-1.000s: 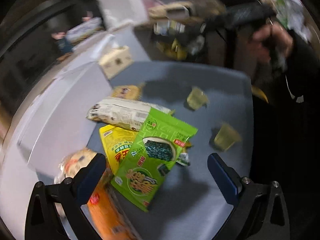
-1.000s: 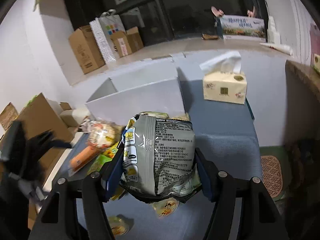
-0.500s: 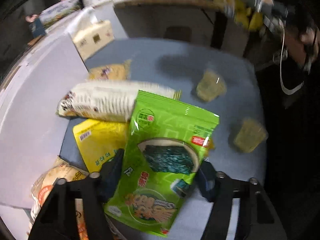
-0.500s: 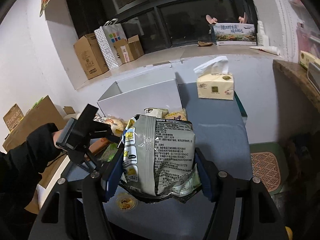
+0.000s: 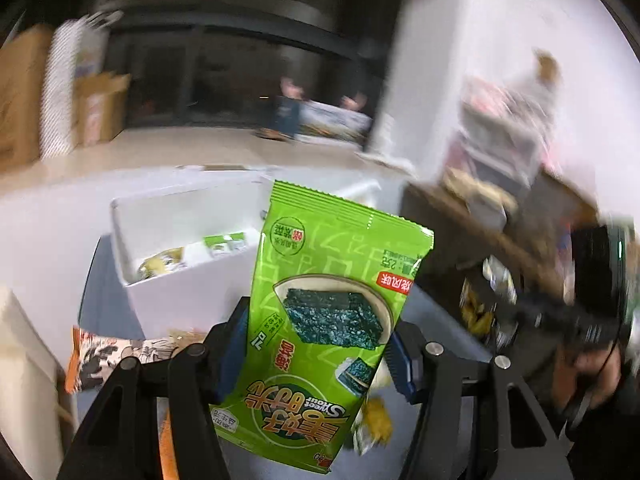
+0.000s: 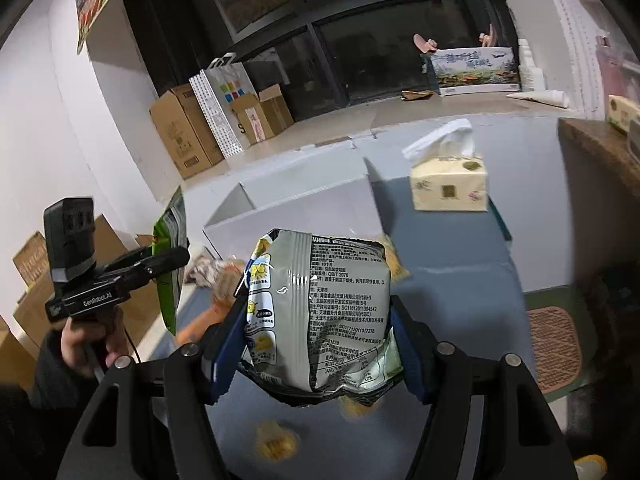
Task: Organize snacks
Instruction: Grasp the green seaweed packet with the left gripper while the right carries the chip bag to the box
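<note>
Grey tabletop [image 6: 448,276] under dim light carries the whole job, with dark windows behind. Between the jaws of the left gripper [image 5: 318,344] a green seaweed pack [image 5: 324,320] stands upright, clamped at both edges about half open and clear of the table. The right gripper [image 6: 316,344] pinches a grey chip bag [image 6: 320,308] the same way, its sides crumpled by the pads. Just beyond both sits the white box [image 5: 188,300], open-topped, already holding a few packets. An orange snack [image 5: 108,356] lies on the table beside the box, and a tissue box [image 6: 450,186] stands farther back.

Likely next is dropping each pack into the box. I see 2 risks: the slick seaweed pack is held only by its thin edges and could buckle or slide out if swung, and both grippers heading for the same opening could knock together. The puffy chip bag may burst or snag on the box wall.

Left-wrist view is badly smeared, so the box's contents are unreadable. Small yellowish items [image 6: 276,442] below the chip bag are too blurred to name.
</note>
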`<state>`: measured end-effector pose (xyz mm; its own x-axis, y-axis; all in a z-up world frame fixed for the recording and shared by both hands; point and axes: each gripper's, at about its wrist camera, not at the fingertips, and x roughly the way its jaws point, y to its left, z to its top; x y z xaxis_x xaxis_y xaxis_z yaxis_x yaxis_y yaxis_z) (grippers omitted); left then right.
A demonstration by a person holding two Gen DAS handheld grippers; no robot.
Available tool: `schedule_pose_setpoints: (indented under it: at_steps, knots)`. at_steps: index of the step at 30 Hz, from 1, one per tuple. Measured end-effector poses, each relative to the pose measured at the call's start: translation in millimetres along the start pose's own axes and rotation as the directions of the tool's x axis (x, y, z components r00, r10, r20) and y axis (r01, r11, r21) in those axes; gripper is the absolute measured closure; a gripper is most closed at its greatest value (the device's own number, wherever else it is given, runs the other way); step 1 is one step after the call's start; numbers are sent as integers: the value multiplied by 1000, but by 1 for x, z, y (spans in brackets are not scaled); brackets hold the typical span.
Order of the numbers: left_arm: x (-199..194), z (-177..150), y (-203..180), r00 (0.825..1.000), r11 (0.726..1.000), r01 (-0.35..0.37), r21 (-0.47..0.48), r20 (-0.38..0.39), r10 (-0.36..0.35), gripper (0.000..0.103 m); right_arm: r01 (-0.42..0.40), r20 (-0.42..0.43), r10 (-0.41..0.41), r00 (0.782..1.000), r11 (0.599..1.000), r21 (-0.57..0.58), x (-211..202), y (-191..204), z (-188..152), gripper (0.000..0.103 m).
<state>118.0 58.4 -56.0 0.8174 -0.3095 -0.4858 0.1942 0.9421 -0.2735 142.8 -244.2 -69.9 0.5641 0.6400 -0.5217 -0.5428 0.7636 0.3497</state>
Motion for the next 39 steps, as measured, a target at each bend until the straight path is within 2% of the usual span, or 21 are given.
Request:
schedule_pose_setpoints:
  at_steps: [3,8,12,16,17,19,20,21,22,23,26,31,39]
  knots:
    - [1,26,19,999,995,-25,-93,31,28,39,-11,10,11,1000,1000,-7,22,9,25,32]
    - [24,91,48,992,987,-100,-128,68,109,38,-23,7,24,1000,998,-66,79,26,90,32]
    - [58,124,80,984,975,-172,-141,28,178,38,10,-25,-13,1000,996,-84,134,29,137,32]
    - [90,133,101,971,963,-240,-122,-18,239,38,67,-88,-75,993,994,-91,193,21,174,32]
    - [98,133,104,969,962,-246,-117,-30,244,36,81,-103,-90,991,993,-90,202,18,178,32]
    - [113,130,112,962,958,-267,-106,-79,260,23,90,-141,-97,985,994,-60,223,9,186,29]
    - [119,130,117,954,950,-292,-106,-99,282,8,85,-162,-88,983,996,-28,230,4,188,27]
    - [120,129,120,947,944,-313,-108,-106,302,0,86,-169,-86,982,996,-9,232,0,189,18]
    - [119,127,122,945,940,-322,-112,-95,312,0,92,-156,-89,984,996,12,233,-4,189,3]
    - [117,124,122,946,940,-321,-115,-93,312,0,97,-139,-93,986,995,17,232,-6,189,0]
    - [116,121,126,946,940,-319,-120,-98,309,0,107,-126,-105,986,994,9,227,-7,189,0]
    - [101,117,116,947,944,-318,-90,-84,311,0,86,-89,-92,992,994,-63,204,13,187,0]
    - [39,98,63,972,972,-234,-25,-27,233,0,-21,-18,19,1000,986,-166,127,50,158,0]
